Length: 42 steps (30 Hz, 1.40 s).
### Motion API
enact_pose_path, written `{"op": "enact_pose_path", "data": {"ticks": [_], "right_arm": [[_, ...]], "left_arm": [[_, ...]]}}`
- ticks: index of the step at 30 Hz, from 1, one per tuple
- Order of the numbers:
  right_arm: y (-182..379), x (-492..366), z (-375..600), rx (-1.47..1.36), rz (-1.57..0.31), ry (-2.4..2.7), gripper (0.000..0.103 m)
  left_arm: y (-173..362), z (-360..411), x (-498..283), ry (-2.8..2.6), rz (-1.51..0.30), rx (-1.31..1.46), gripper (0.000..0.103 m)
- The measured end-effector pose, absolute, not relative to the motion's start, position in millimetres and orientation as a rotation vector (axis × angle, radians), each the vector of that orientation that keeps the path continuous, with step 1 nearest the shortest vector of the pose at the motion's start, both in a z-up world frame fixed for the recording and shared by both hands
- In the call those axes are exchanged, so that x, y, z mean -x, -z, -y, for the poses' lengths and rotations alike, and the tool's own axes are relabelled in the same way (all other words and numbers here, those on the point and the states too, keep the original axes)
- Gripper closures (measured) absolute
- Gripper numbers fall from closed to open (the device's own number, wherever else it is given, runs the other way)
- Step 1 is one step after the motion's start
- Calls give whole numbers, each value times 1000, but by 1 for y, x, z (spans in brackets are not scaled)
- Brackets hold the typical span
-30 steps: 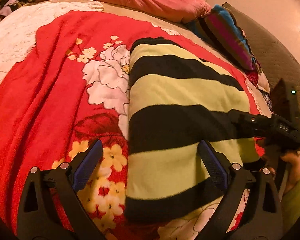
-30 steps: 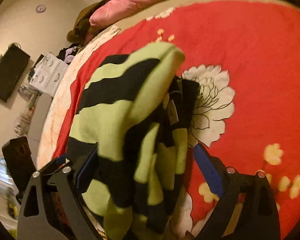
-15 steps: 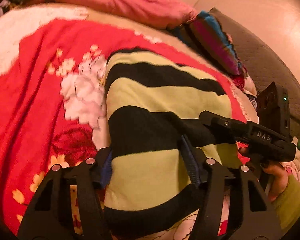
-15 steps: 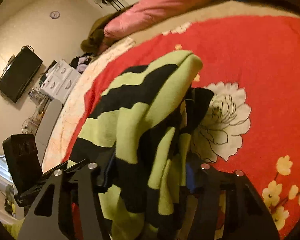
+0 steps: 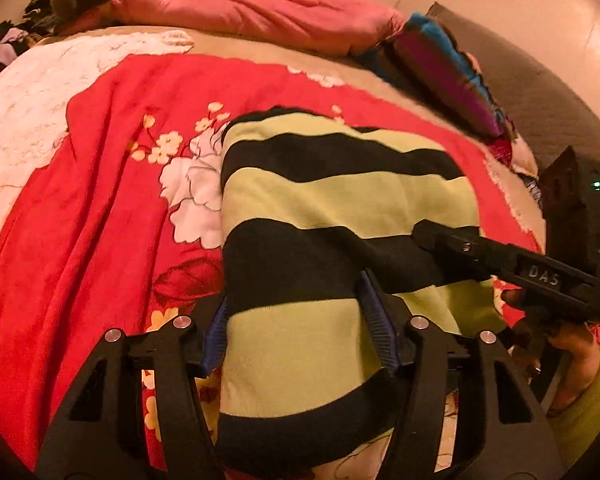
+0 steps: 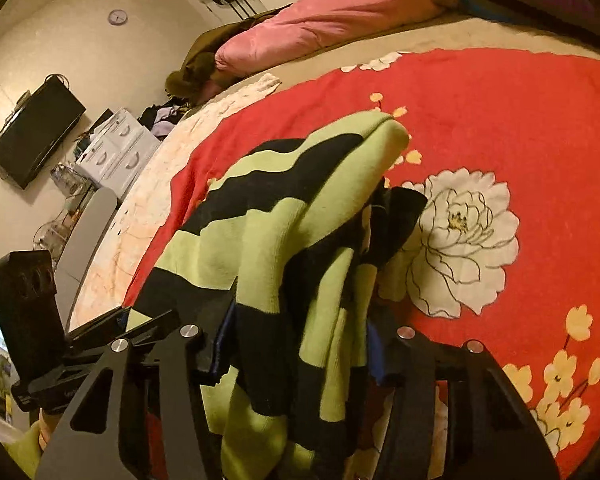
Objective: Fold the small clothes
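On the red floral blanket (image 5: 100, 216), the left gripper (image 5: 300, 320) has its blue-padded fingers (image 5: 376, 320) clamped on the near end of the striped sweater (image 5: 340, 208), green and black bands bunched between them. The right gripper (image 6: 296, 344) is pinching the same sweater (image 6: 268, 240) from its side, cloth piled thick between the jaws and draping over them. From the left wrist view, that right gripper (image 5: 512, 268) reaches in across a black band. The sweater lies folded across the middle of the blanket, beside a big white flower (image 6: 460, 240). Beyond it, a pink pillow (image 5: 252, 12) and a striped cushion (image 5: 444, 72).
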State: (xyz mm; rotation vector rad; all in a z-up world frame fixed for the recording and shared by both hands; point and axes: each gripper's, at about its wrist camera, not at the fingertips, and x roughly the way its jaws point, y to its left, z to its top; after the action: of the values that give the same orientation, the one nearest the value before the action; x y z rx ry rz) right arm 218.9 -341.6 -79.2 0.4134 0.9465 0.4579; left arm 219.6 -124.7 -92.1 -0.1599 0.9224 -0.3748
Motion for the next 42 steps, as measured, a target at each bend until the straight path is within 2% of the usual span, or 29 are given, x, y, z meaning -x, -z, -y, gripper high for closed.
{"op": "enact_pose_path", "data": {"ticks": [5,14,20,23,42], "right_arm": [[86,-218,348,-433,-973,-410,41],[87,-222,347,-416,-1007,-365,32],[91,-225,347,-394,-1035,-308,16],[93,-226,346,-394,-1043,-294,13],[97,-227,352,-434,-1074,-275,6]], "left_arm": [[95,127,-218,366,-931,128,47],[97,121,-217,362,-937,140,44],[99,118,-218,345,-955,152,39],[100,116,-219,344,-964,162,39],[99,114,-220,339,-978,173,35]]}}
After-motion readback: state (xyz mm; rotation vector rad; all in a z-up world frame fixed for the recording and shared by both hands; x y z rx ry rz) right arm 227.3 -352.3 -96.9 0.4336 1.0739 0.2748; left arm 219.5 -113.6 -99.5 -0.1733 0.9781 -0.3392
